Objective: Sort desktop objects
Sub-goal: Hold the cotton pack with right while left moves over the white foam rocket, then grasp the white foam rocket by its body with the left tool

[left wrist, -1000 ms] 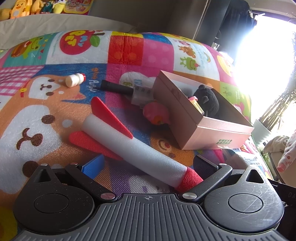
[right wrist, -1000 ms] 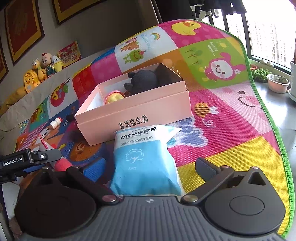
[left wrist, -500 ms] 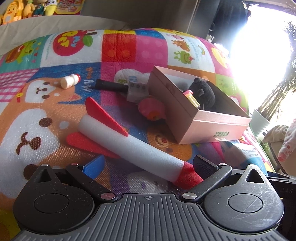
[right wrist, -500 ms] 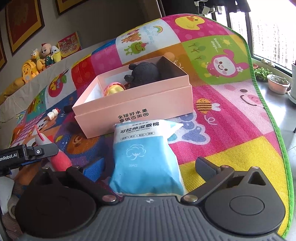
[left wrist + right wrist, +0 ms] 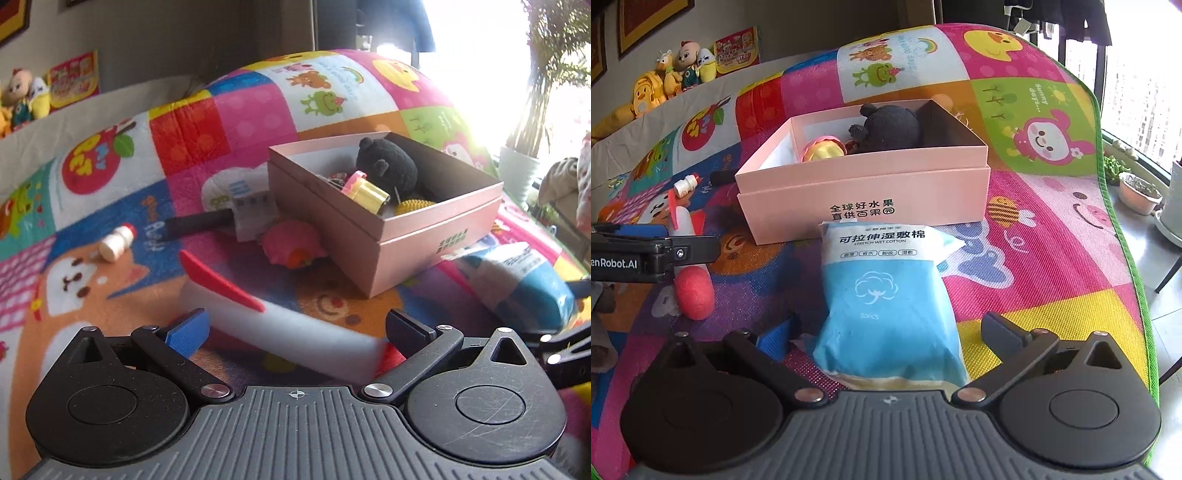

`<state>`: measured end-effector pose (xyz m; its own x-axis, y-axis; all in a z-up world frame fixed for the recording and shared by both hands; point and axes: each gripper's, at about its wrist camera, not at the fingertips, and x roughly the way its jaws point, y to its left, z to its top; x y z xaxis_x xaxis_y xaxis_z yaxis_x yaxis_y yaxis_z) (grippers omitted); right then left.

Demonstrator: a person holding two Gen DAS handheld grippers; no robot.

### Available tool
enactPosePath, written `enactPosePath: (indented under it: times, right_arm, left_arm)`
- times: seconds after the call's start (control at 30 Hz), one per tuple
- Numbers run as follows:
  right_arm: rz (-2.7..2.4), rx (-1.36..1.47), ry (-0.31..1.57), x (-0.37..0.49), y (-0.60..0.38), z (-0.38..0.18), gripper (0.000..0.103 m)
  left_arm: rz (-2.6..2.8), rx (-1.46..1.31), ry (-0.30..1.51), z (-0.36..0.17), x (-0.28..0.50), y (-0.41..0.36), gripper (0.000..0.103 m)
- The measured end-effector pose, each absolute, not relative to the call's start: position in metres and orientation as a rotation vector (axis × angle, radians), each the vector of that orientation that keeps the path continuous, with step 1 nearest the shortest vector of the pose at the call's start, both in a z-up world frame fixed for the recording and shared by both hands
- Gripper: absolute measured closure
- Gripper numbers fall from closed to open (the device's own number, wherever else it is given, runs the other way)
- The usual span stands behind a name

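My left claw (image 5: 295, 326) is spread wide, with the foam rocket (image 5: 280, 321) lying crosswise between its fingers on the play mat (image 5: 240, 110); neither pad presses on it that I can see. The rocket's red nose points toward my right finger and its red fin sticks up near the blue pad. My right claw (image 5: 892, 334) is also released, its fingers standing either side of the blue cotton-pad pack (image 5: 886, 295) without squeezing it. The pack lies flat on the mat, its top end touching the front wall of the pink box (image 5: 864, 192).

The box sits near the middle of the mat, open, holding a black plush toy (image 5: 890, 125) toward its far right corner and a yellow-and-pink toy (image 5: 823, 151) beside it. On the box's left side, the left camera shows a pink toy (image 5: 291, 245) just against the wall, a black-handled item with a grey label (image 5: 221, 219) beyond it, and a small white bottle with a red cap (image 5: 116, 243) further toward the mat's left edge. Plush dolls (image 5: 672, 77) line the ledge past the mat's far left corner.
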<state>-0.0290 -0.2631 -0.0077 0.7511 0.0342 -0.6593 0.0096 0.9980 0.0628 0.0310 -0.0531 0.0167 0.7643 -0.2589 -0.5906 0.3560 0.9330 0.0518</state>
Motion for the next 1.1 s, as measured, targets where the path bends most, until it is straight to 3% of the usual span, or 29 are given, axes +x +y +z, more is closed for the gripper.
enactPosePath:
  times: [0.13, 0.3, 0.4, 0.6, 0.63, 0.67, 0.7, 0.83, 0.93, 1.0, 1.1]
  right_arm:
    - [0.002, 0.029, 0.730, -0.028, -0.258, -0.008, 0.000]
    - [0.002, 0.029, 0.730, -0.027, -0.258, -0.008, 0.000]
    - [0.002, 0.029, 0.730, -0.027, -0.258, -0.008, 0.000]
    - [-0.001, -0.029, 0.715, -0.033, -0.254, -0.004, 0.000]
    - [0.009, -0.061, 0.691, -0.038, -0.252, -0.002, 0.000]
    - [0.019, -0.083, 0.663, -0.043, -0.251, 0.002, 0.000]
    - [0.029, -0.092, 0.638, -0.048, -0.252, 0.007, 0.000]
    - [0.046, -0.051, 0.598, -0.044, -0.261, 0.024, 0.001]
    - [0.031, -0.043, 0.625, -0.027, -0.264, 0.027, 0.018]
    - [0.056, -0.018, 0.673, -0.016, -0.265, 0.024, 0.041]
    - [0.081, 0.008, 0.728, -0.010, -0.262, 0.020, 0.050]
  left_arm:
    - [-0.214, 0.175, 0.577, 0.023, 0.027, -0.017, 0.000]
    - [-0.250, -0.096, 0.655, 0.030, 0.022, 0.024, 0.000]
    - [-0.289, -0.195, 0.711, 0.021, 0.026, 0.018, 0.000]
    - [-0.320, -0.126, 0.725, 0.011, 0.038, -0.012, 0.001]
    - [-0.334, -0.103, 0.715, 0.013, 0.037, -0.015, 0.002]
    - [-0.348, -0.070, 0.705, 0.013, 0.036, -0.020, 0.011]
    - [-0.363, -0.037, 0.703, 0.013, 0.035, -0.024, 0.027]
    - [-0.410, -0.025, 0.704, 0.013, 0.032, -0.028, 0.038]
    - [-0.438, -0.005, 0.689, 0.018, 0.023, -0.025, 0.044]
    - [-0.449, 0.024, 0.688, 0.022, 0.017, -0.021, 0.044]
    - [-0.421, 0.082, 0.688, 0.027, 0.008, -0.015, 0.044]
